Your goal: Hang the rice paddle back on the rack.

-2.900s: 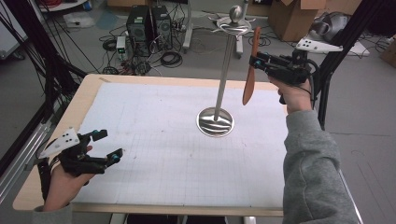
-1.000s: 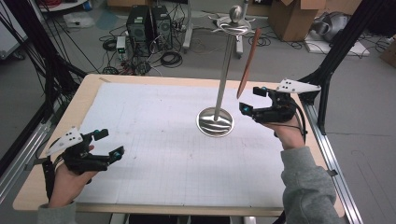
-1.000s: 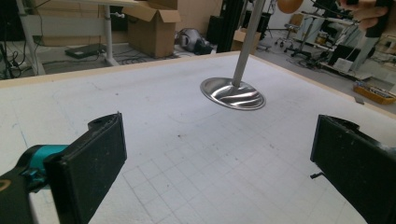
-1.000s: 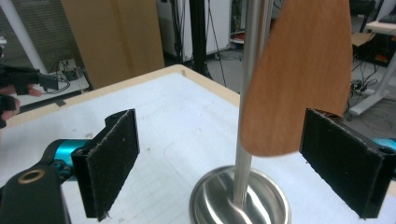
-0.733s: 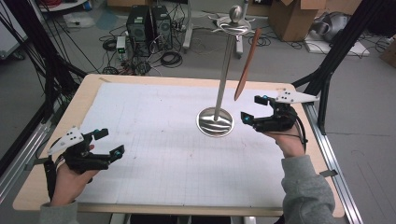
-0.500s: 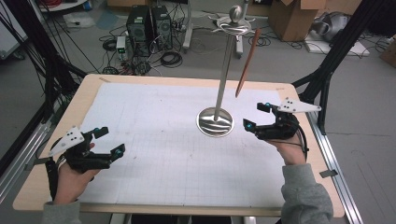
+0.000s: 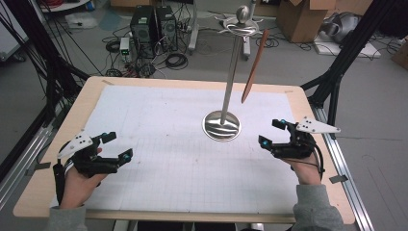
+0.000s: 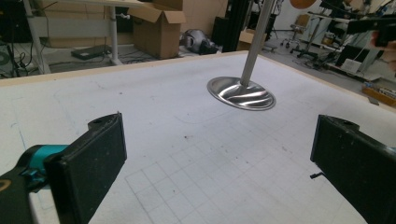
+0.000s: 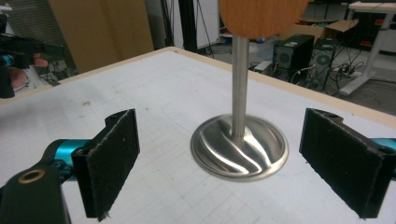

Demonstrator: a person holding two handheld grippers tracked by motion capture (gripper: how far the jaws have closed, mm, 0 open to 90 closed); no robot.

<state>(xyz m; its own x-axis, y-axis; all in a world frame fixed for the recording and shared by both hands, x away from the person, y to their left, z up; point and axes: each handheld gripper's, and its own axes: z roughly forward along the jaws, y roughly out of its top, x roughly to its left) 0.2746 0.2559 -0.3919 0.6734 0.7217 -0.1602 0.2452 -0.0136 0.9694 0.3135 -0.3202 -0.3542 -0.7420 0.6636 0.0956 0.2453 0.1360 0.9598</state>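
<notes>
- Covering the table (image 7: 57, 192), a white gridded mat (image 7: 163, 120) carries a steel stand (image 7: 222, 126).
- Wooden spatula (image 7: 252, 67) hangs from the stand's top hooks.
- Right gripper (image 7: 272, 133) rests beside the base, jaws apart, empty.
- Left gripper (image 7: 119, 146) sits well apart, jaws apart, empty.

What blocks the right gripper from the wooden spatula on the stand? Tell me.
Nothing visible. The right gripper is open, low beside the stand; the wooden spatula hangs above it, with open air between.

Only the metal stand (image 7: 222, 126) and its hanging wooden spatula (image 7: 254, 67) obstruct mid-table.
</notes>
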